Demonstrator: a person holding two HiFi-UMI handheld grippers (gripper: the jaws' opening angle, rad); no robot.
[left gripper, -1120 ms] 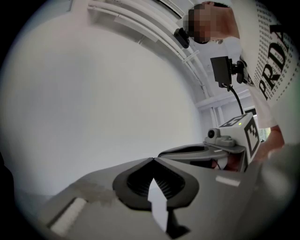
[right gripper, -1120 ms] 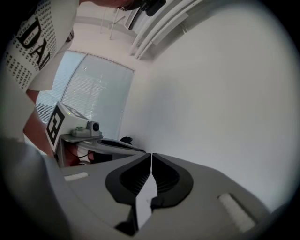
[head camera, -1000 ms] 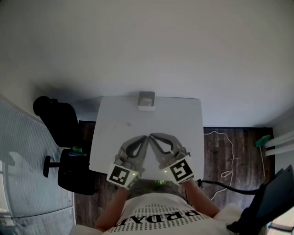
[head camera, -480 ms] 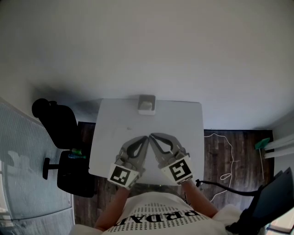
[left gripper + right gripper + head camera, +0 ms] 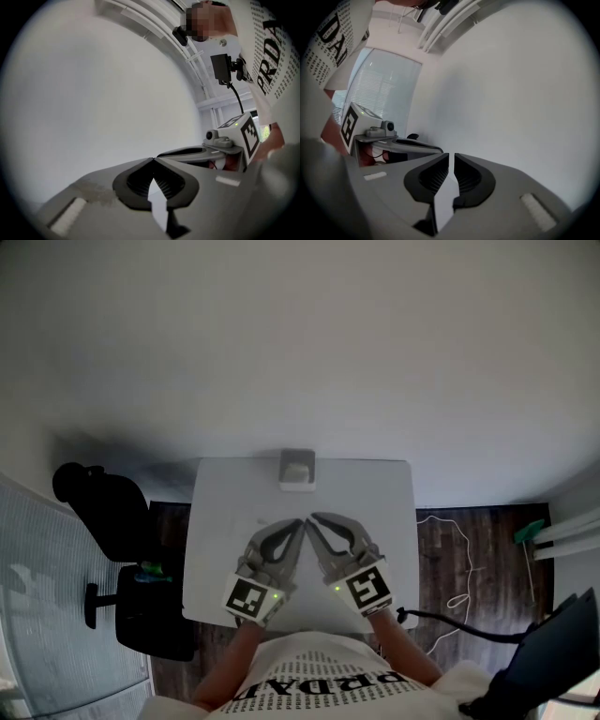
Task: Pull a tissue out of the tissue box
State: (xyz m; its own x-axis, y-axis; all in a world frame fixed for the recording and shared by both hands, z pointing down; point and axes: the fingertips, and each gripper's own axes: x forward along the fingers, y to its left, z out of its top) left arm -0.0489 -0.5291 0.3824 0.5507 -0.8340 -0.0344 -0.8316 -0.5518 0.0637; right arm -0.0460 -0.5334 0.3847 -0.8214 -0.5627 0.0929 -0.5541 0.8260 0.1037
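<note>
Well left of the jaws, a black chair (image 5: 108, 512) stands off the table's (image 5: 220, 521) left edge. The left gripper (image 5: 297, 522) is clenched on nothing. Just beside it, the right gripper (image 5: 310, 518) has just been opening a crack, with nothing between its jaws. Straight ahead of both, the tissue box (image 5: 297, 470) sits at the table's far edge, with bare tabletop between. To the right, a white cord (image 5: 472, 564) lies on the floor (image 5: 441, 545).

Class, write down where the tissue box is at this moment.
In the head view, the tissue box stands at the middle of the far edge of the white table, by the wall.
</note>
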